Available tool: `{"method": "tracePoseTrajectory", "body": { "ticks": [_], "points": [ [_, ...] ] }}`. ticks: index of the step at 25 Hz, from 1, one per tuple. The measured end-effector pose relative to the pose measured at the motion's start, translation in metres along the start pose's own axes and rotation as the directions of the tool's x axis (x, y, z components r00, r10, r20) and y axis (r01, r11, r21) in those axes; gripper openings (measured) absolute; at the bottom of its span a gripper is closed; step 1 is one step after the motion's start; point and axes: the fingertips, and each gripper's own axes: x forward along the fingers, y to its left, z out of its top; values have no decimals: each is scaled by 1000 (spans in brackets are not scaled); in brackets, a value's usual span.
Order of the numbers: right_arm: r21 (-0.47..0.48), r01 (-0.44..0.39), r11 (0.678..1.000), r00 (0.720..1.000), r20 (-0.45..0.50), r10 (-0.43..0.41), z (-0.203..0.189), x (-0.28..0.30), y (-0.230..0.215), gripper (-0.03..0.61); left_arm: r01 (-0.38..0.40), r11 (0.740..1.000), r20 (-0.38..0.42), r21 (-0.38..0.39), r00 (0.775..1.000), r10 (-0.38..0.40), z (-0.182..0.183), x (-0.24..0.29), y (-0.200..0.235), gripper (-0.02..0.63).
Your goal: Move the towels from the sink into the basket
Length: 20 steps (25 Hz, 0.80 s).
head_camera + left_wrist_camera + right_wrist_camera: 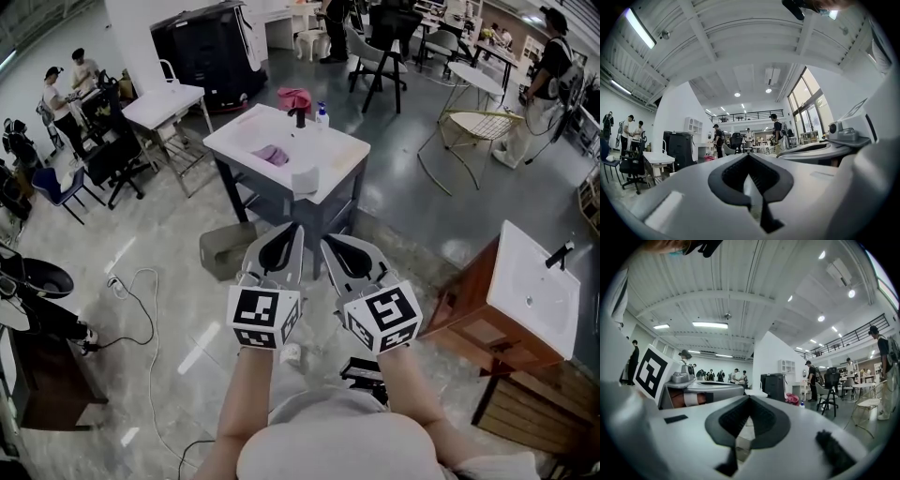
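- In the sink (342, 150), a purple towel (272, 155) lies well beyond the left claw (295, 231) and right claw (327, 242), both closed and empty.
- Arriving unopened, they may only shove it around.

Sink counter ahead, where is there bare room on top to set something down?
The white sink counter is bare along its right side, between the small blue bottle and the folded white towel, and at its left corner. Crowded: the basin holds a purple towel, the black tap stands behind.
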Motion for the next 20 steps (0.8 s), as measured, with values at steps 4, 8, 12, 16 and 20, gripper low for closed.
{"method": "tracePoseTrajectory", "body": {
  "ticks": [4, 8, 12, 16, 20],
  "points": [
    [-8, 11, 1000, 1000, -2, -11, 1, 26, -7, 17, 13, 1000, 6, -12, 1000, -13, -2, 17, 24, 5],
    [-5, 32, 999, 999, -2, -32, 2, 52, -14, 17, 27, 1000, 7, -14, 1000, -27, -3, 33, 48, 5],
    [3, 52, 999, 999, -8, -52, 1, 76, -18, 17, 47, 999, 3, -23, 999, -47, -6, 45, 69, 5],
    [2, 67, 998, 998, -15, -67, 1, 100, -20, 17, 64, 997, -1, -35, 998, -64, -10, 57, 92, 5],
    [6, 82, 997, 996, -25, -82, -1, 126, -24, 17, 81, 996, -3, -36, 997, -81, -12, 66, 114, 5]
  ]
}}
